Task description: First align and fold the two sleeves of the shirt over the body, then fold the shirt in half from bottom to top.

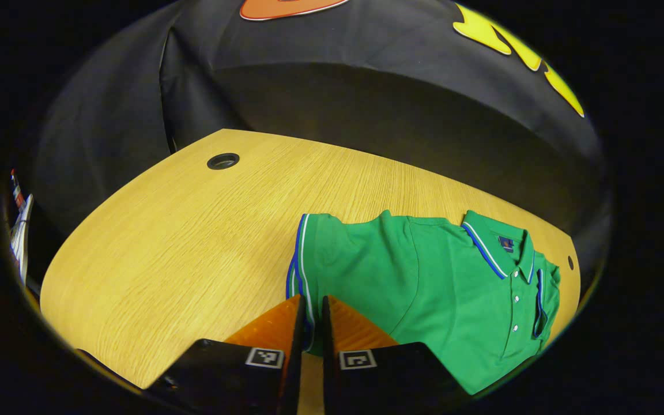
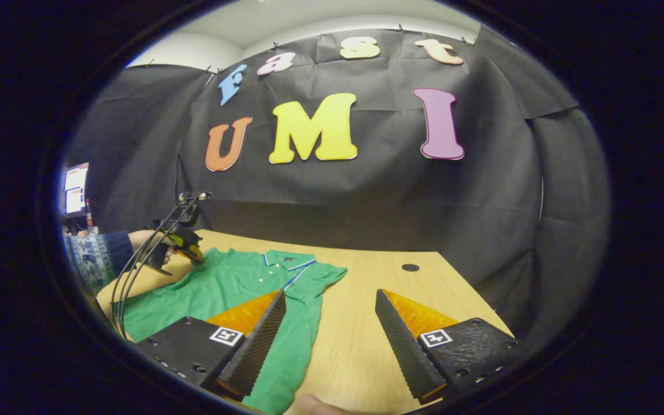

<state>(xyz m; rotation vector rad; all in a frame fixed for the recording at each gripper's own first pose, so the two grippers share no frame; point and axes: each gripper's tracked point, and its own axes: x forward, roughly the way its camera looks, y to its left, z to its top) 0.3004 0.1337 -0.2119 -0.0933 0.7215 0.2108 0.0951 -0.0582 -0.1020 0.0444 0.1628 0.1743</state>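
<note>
Green polo shirt (image 1: pixel 424 288) lies face up on the wooden table (image 1: pixel 182 242), collar toward the booth's far wall. Your left gripper (image 1: pixel 311 314) is pinched onto the striped cuff (image 1: pixel 300 253) of one sleeve (image 1: pixel 338 259), its fingers nearly meeting with the fabric edge between them. In the right gripper view, your right gripper (image 2: pixel 329 323) hangs spread wide above the shirt's other side (image 2: pixel 303 323) and bare tabletop, grasping nothing; the left gripper (image 2: pixel 179 245) shows farther off.
</note>
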